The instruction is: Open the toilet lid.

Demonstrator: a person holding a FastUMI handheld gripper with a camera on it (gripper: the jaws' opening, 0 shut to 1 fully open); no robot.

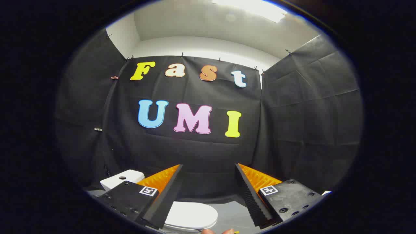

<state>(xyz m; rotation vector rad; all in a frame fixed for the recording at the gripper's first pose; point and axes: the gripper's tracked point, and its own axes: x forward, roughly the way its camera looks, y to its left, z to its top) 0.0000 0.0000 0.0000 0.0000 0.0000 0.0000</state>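
Observation:
A white toilet stands low ahead of me. Its lid lies flat and closed, partly behind my left finger. The white tank with a round button on top sits behind it, further left. My gripper is open, its two fingers spread wide with nothing between them. It is held well above the lid and does not touch it. The lid's left part is hidden by the left finger.
Black cloth walls close the booth behind the toilet and on both sides. Grey floor shows right of the lid, between my fingers. A person's fingertips show just below the lid. A bright ceiling light is overhead.

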